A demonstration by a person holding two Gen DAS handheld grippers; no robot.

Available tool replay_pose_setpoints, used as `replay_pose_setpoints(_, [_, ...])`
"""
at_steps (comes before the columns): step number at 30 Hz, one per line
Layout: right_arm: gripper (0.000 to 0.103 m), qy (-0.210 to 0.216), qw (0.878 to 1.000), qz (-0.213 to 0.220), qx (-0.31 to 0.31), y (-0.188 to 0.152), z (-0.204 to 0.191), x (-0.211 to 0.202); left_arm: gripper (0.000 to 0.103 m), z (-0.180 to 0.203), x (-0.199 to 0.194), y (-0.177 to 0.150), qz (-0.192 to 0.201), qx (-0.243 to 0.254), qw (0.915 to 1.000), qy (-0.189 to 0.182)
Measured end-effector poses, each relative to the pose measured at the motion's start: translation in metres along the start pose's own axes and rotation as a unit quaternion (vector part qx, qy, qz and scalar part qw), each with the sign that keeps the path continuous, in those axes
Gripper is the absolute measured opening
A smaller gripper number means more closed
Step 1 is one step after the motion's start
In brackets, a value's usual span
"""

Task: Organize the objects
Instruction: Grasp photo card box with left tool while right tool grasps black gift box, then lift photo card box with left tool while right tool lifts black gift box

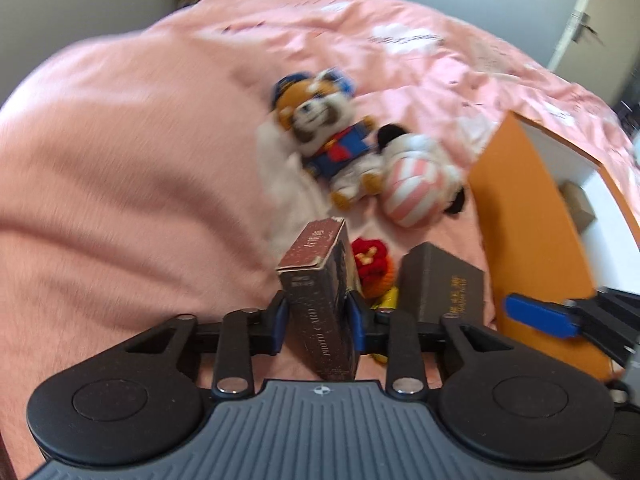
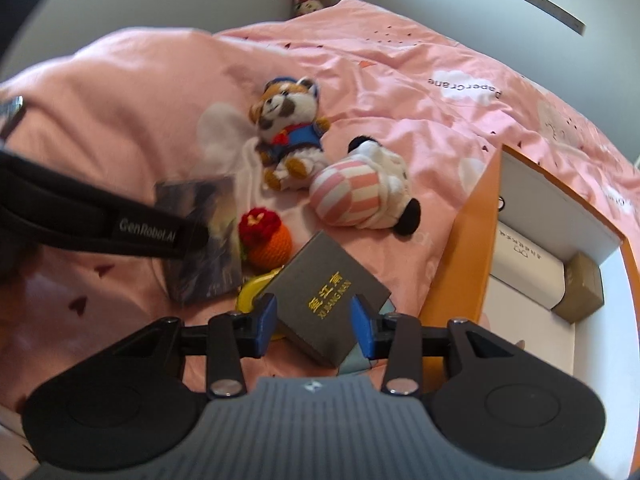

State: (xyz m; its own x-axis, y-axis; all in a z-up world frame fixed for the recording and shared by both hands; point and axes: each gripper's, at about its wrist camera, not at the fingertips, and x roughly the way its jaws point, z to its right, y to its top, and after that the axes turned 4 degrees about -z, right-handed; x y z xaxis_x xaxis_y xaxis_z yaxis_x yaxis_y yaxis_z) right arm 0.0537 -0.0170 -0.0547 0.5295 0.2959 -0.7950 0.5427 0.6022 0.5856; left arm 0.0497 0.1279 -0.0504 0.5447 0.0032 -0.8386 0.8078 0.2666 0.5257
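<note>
Pink bedding point(image 1: 120, 168) lies open left of the clamped photo-card box point(image 1: 320, 304).

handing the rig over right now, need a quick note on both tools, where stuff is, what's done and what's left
Left tool: shut on the photo card box, lifted over the pink bed.
Right tool: open, fingers either side of the grey box, not gripping.
Orange storage box on the right already holds a white box and a brown one.
Left on the bed: raccoon plush, striped plush, crochet fruit, yellow item.
</note>
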Motion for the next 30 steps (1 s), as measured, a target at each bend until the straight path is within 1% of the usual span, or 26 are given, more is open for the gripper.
replay_pose_setpoints(2, [0.043, -0.003, 1.0, -0.006, -0.009, 0.0, -0.002, 0.005, 0.028, 0.007, -0.002, 0.001, 0.009, 0.024, 0.9996, -0.005])
replay_pose_setpoints(4, [0.043, -0.006, 1.0, -0.013, -0.016, 0.0, -0.003, 0.01, 0.025, 0.009, 0.001, 0.002, 0.007, 0.032, 0.9992, -0.024])
replay_pose_setpoints(5, [0.043, -0.007, 1.0, -0.016, -0.02, 0.001, -0.004, 0.012, 0.025, 0.009, 0.004, 0.002, 0.002, 0.029, 0.9989, -0.036])
replay_pose_setpoints(8, [0.052, -0.008, 0.999, -0.024, -0.035, 0.0, -0.008, 0.019, 0.025, 0.008, 0.013, 0.005, -0.004, 0.022, 0.9991, -0.035])
replay_pose_setpoints(9, [0.053, -0.011, 0.999, -0.024, -0.042, 0.0, -0.01, 0.022, 0.025, 0.005, 0.016, 0.006, -0.008, 0.014, 0.9991, -0.038])
replay_pose_setpoints(13, [0.056, -0.036, 0.995, -0.022, -0.091, -0.001, -0.023, 0.032, 0.025, -0.002, 0.021, 0.008, -0.01, -0.006, 0.9989, -0.045])
replay_pose_setpoints(16, [0.058, -0.048, 0.991, -0.028, -0.125, -0.001, -0.032, 0.041, 0.025, -0.008, 0.021, 0.012, -0.014, -0.02, 0.9984, -0.051])
replay_pose_setpoints(17, [0.059, -0.051, 0.989, -0.032, -0.133, -0.002, -0.034, 0.045, 0.026, -0.01, 0.02, 0.014, -0.016, -0.024, 0.9982, -0.052])
replay_pose_setpoints(18, [0.064, -0.057, 0.988, -0.035, -0.14, -0.002, -0.036, 0.048, 0.026, -0.011, 0.019, 0.015, -0.017, -0.024, 0.9982, -0.052])
replay_pose_setpoints(19, [0.065, -0.063, 0.987, -0.036, -0.146, -0.002, -0.037, 0.051, 0.025, -0.012, 0.018, 0.016, -0.016, -0.023, 0.9983, -0.052])
replay_pose_setpoints(23, [0.068, -0.065, 0.987, -0.038, -0.145, 0.001, -0.035, 0.059, 0.026, -0.017, 0.021, 0.018, -0.022, -0.027, 0.998, -0.052])
replay_pose_setpoints(25, [0.072, -0.062, 0.988, -0.04, -0.137, 0.004, -0.032, 0.064, 0.026, -0.017, 0.024, 0.018, -0.023, -0.027, 0.998, -0.052])
replay_pose_setpoints(27, [0.078, -0.055, 0.99, -0.04, -0.122, 0.007, -0.028, 0.068, 0.026, -0.018, 0.025, 0.018, -0.023, -0.033, 0.9978, -0.053])
replay_pose_setpoints(30, [0.082, -0.045, 0.993, -0.037, -0.1, 0.008, -0.022, 0.072, 0.026, -0.023, 0.027, 0.019, -0.025, -0.045, 0.997, -0.059])
